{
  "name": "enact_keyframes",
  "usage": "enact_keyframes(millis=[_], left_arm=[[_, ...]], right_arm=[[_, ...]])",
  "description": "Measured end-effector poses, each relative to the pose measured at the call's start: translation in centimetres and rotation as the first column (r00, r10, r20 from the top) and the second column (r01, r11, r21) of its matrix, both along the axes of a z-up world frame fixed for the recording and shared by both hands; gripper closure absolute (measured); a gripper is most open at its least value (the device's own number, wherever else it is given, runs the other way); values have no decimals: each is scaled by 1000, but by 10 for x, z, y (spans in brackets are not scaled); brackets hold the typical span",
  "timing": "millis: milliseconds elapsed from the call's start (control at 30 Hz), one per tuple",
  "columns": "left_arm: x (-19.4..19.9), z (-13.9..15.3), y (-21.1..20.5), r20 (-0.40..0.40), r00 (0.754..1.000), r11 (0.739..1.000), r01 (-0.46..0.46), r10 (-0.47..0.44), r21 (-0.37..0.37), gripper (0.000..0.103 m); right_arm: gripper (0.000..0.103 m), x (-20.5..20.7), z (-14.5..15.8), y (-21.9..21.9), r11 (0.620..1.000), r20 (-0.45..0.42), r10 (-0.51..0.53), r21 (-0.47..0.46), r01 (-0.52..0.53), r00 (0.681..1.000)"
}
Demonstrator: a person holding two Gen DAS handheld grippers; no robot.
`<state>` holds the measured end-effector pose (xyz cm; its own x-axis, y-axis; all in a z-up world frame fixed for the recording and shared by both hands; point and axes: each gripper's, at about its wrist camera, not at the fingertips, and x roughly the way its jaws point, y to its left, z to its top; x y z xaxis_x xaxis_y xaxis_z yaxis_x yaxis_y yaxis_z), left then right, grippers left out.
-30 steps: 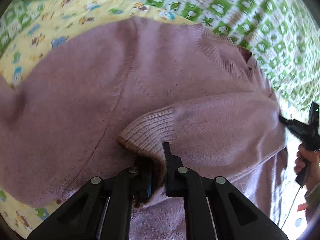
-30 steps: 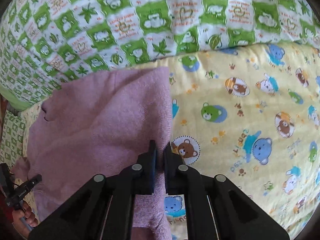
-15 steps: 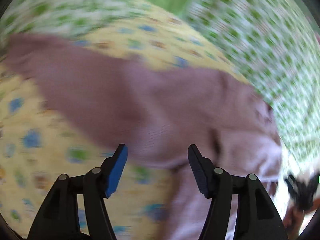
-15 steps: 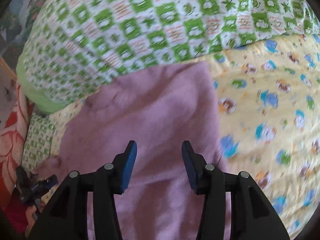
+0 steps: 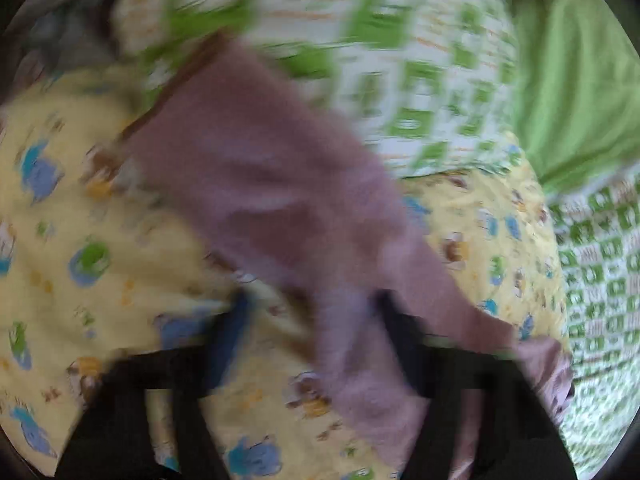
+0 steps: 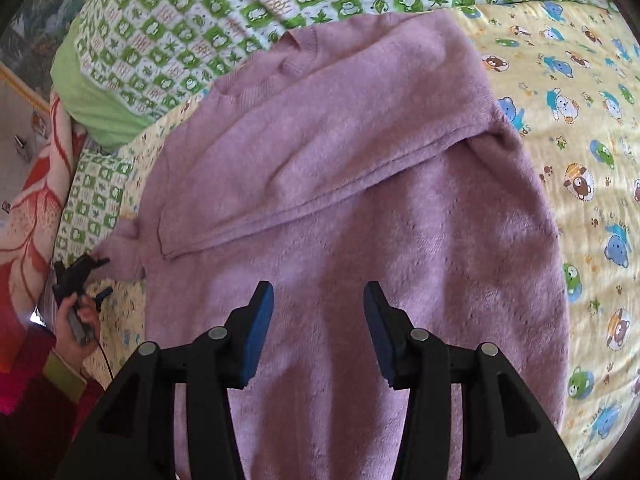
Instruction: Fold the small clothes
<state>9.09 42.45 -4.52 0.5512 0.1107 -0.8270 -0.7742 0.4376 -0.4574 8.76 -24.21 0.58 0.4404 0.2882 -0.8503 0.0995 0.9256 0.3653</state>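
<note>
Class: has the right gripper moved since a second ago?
Yes: the right gripper, now open and empty, left the edge of the sweater by the yellow blanket, shifting leftward over its body.

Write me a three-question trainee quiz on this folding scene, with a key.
1. True or false: the right gripper is clamped on the purple sweater.
2. The sweater lies on: A) a yellow cartoon-bear blanket; B) a wooden table; C) a tiled floor.
3. What colour are the right gripper's pads?

Key: 1 false, its jaws stand open over the sweater; 2 A; 3 blue.
</note>
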Motion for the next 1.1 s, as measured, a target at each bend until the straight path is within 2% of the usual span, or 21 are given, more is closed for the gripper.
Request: enact_keyframes(millis=[33, 100, 167, 233, 300, 367, 400, 433, 467, 533, 600, 667, 700, 767, 800, 867, 900, 1000, 1100], left_arm=[[10, 4, -5, 10, 999, 999, 33, -33, -4, 95], [21, 24, -26, 32, 995, 994, 89, -91, 70, 96], [33, 52, -57, 70, 980, 973, 172, -184, 151, 96], [48, 81, -98, 124, 947, 940, 267, -297, 215, 97], [65, 106, -145, 159, 893, 888, 369, -421, 274, 97], [92, 123, -208, 165, 805, 800, 499, -570, 333, 96], [103, 127, -239, 159, 751, 747, 562, -641, 356, 95], [114, 128, -275, 143, 687, 682, 628, -712, 376, 89], [126, 125, -304, 120, 639, 628, 674, -760, 389, 85], [146, 106, -360, 65, 544, 524, 759, -836, 386, 60], [159, 80, -400, -3, 482, 447, 815, -876, 369, 57], [163, 60, -421, -73, 455, 403, 843, -887, 357, 56], [162, 52, -425, -97, 449, 393, 853, -888, 343, 56], [144, 45, -422, -100, 447, 394, 858, -889, 328, 54], [134, 47, -416, -99, 454, 399, 852, -886, 338, 50], [113, 53, -401, -111, 486, 416, 829, -867, 374, 41], [98, 56, -391, -115, 511, 433, 812, -852, 392, 36], [56, 56, -345, -154, 613, 511, 751, -775, 418, 33], [43, 37, -305, -229, 679, 571, 720, -698, 395, 31]], right_arm=[[55, -1, 1, 1, 1000, 0, 2, 1, -2, 1000], [55, -2, 3, 2, 1000, 7, 0, 1, 0, 1000], [55, -3, 7, 1, 1000, 23, -5, -4, 5, 1000], [55, -5, 10, -3, 1000, 34, -19, -3, 19, 999], [55, -6, 11, -7, 999, 42, -36, 2, 36, 998], [55, -7, 11, -13, 998, 45, -60, 6, 60, 997], [55, -8, 11, -16, 997, 45, -73, 10, 72, 996], [55, -9, 10, -20, 996, 46, -88, 16, 87, 995], [55, -10, 10, -24, 995, 46, -103, 22, 102, 994], [55, -12, 9, -29, 992, 43, -122, 28, 121, 992], [55, -14, 9, -33, 991, 40, -134, 29, 133, 990], [55, -15, 7, -37, 989, 35, -144, 31, 142, 989], [55, -15, 6, -39, 989, 32, -147, 33, 146, 989], [55, -14, 5, -40, 988, 30, -150, 34, 149, 988], [55, -13, 4, -41, 988, 29, -150, 33, 149, 988], [55, -7, 5, -39, 990, 40, -138, 35, 137, 990], [55, -4, 5, -36, 991, 47, -130, 35, 128, 990], [55, 13, 6, -20, 997, 72, -75, 41, 72, 995], [55, 41, 11, 12, 999, 98, 21, 42, -25, 995]])
